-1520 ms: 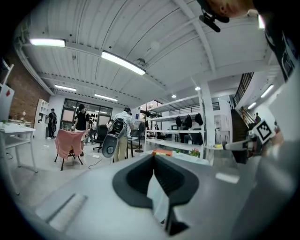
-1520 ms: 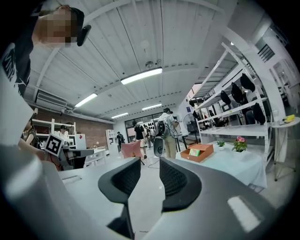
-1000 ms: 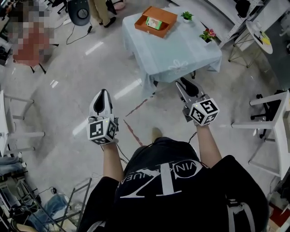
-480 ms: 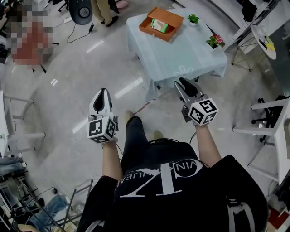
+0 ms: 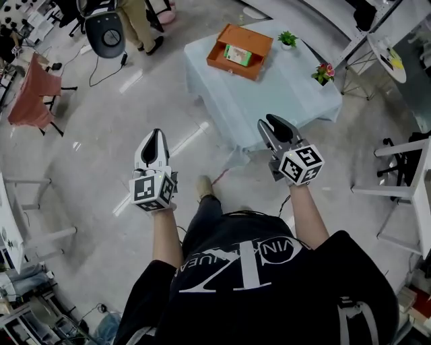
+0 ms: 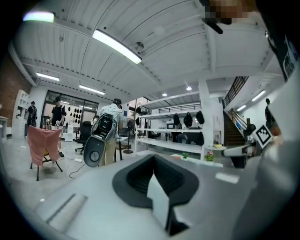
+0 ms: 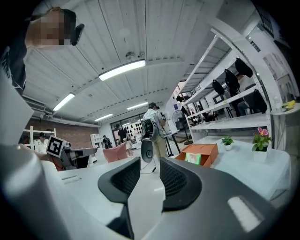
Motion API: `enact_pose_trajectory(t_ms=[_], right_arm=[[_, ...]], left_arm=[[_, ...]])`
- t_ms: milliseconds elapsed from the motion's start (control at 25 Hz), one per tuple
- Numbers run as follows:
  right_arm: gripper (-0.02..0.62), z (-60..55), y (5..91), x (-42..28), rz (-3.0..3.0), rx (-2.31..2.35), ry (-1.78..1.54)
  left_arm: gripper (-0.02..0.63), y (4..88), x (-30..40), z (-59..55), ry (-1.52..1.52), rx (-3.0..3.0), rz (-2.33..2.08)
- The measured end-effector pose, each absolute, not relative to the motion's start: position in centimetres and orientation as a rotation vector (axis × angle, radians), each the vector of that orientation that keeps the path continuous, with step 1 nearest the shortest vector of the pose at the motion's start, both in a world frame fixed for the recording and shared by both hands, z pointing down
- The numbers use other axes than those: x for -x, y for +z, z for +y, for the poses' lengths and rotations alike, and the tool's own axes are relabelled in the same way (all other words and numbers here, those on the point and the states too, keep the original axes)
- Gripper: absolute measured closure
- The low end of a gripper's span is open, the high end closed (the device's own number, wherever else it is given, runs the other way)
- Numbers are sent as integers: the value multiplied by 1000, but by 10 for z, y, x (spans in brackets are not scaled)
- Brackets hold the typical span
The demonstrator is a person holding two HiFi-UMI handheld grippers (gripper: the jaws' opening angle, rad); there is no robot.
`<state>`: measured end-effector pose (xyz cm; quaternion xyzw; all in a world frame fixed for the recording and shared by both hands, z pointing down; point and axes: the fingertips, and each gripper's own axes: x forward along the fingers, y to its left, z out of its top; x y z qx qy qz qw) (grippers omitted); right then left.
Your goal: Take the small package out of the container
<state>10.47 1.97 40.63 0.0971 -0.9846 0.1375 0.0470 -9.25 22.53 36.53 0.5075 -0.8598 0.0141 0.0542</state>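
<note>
An orange container (image 5: 254, 40) stands open on the far part of a table with a pale blue cloth (image 5: 283, 94). Inside it lies a small green package (image 5: 238, 54). The right gripper view shows the same container (image 7: 206, 151) and package (image 7: 193, 158) ahead, well out of reach. My left gripper (image 5: 152, 137) hangs over the floor, left of the table, with its pads together (image 6: 153, 159) and nothing in them. Over the table's near edge my right gripper (image 5: 275, 124) stands open, with floor showing through the gap (image 7: 150, 161).
A small green plant (image 5: 288, 39) and a pot of flowers (image 5: 323, 71) stand on the table's right side. A standing person (image 5: 138, 20) with a black fan (image 5: 106, 32) is at the far left, by a chair with red cloth (image 5: 37, 87). White racks (image 5: 404, 175) line the right.
The person has stepped forward, one foot now ahead on the floor. Both grippers have come nearer the table, and the right one has reached its near edge. Neither gripper's jaws have changed.
</note>
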Motion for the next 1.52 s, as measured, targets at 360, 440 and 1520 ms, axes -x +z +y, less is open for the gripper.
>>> enact_pose_trajectory(t_ms=[360,440,1520], right_arm=[[460,16,426,-25,-2923,-370,437],[460,13,428,-9,-2918,-402,438],[460,-90,466,89,-2799,-720,544]], left_arm=[[606,384,182,197,67,-1618,-2505],[606,387,202,191,70,-1640,-2485],[606,424,333,56,90,-1818,-2265]])
